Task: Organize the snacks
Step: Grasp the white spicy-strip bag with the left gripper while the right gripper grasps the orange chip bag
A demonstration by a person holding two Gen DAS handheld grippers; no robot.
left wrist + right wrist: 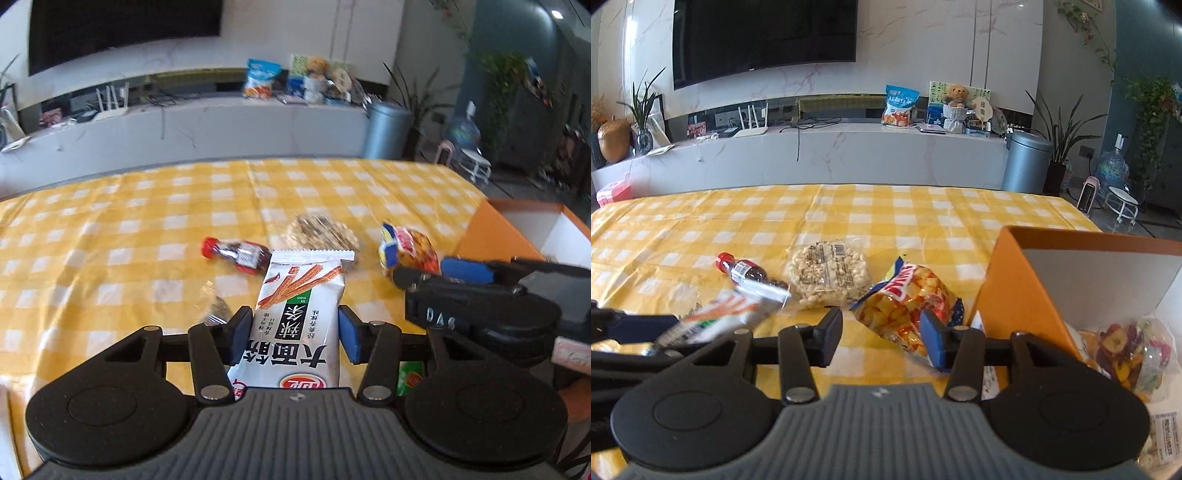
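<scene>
Yellow-and-white checked cloth is covering the tabletop (923, 218) you are working over, with a marble TV console and a dark screen running along the wall behind it. Your left hand-held gripper (293, 334) is holding a white spicy-strip packet (299, 317) between its blue pads, and the packet is sticking out forward, seemingly lifted off the cloth. Your right hand-held gripper (882, 334) is hanging wide open and is holding nothing, though its right pad is overlapping the near edge of the orange-and-blue chip bag (908, 306), so it looks to be lining up on that one. At the right edge of the tabletop the orange cardboard box (1015, 284) is standing open, and a bag of dried fruit chips (1130, 350) plus at least one more labelled pack are already lying inside it. Out on the cloth, the small red-capped bottle (746, 271) is lying on its side, the clear pack of puffed rice cake (827, 273) is sitting just beside it, and the chip bag is lying near the box wall. A crumpled clear wrapper (216, 308) is resting by your left pad. By my reading you are partway through: some snacks are boxed, one is in hand, and three are waiting to go in.
</scene>
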